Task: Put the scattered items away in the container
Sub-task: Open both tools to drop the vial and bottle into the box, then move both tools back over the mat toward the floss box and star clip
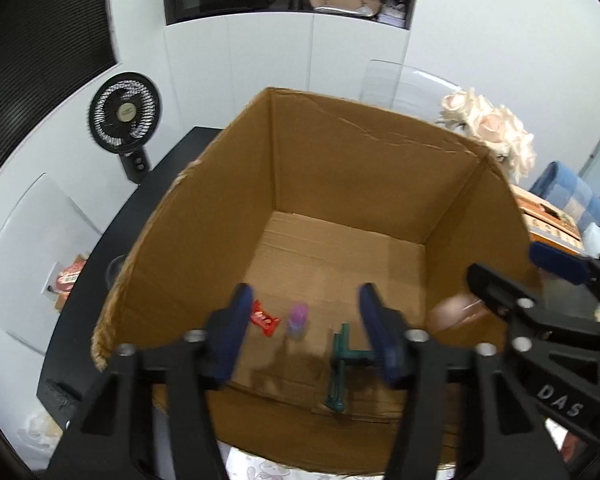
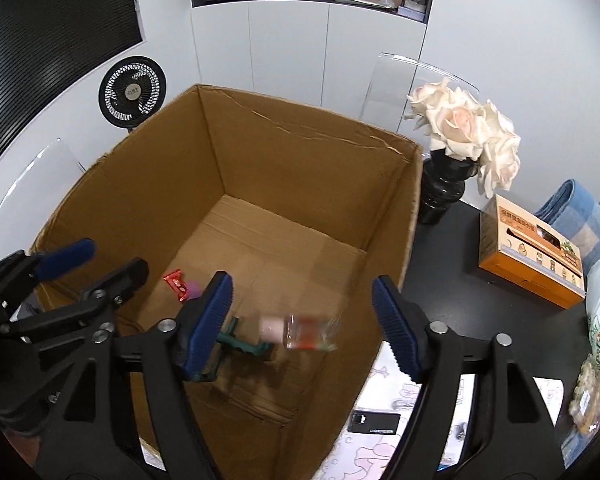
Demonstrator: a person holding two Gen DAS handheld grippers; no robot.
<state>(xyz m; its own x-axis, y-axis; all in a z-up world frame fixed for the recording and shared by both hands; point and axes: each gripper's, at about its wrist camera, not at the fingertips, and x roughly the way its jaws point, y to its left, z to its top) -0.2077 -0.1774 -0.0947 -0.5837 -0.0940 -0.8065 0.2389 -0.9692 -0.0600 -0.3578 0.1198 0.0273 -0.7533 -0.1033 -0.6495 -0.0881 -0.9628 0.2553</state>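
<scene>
On the floor of the cardboard box [image 2: 112, 200], at its left, lie a red candy wrapper [image 1: 265, 317] and just beside it a small purple-capped bottle [image 1: 298, 320]; further right is a dark green plastic tool [image 1: 342, 364]. The left gripper [image 1: 304, 338] hangs over the box's near edge with its jaws spread wide and nothing between them. Right of the tool, the right-wrist view shows a motion-blurred clear packet or bottle with a pink end and red contents [image 2: 300, 330], seemingly in mid-fall inside the box; whether it has touched the floor cannot be told. The right gripper [image 2: 304, 320] is above it, its blue pads far apart and gripping nothing. So at least three items are in, a fourth apparently arriving. Farther right on the black table [image 2: 452, 240] sit a small black device [image 2: 374, 422] on patterned paper, an orange carton [image 2: 532, 252] and a plastic bag of snacks [image 2: 598, 340]; which of these still count as scattered items is a guess, but the job looks partly done.
</scene>
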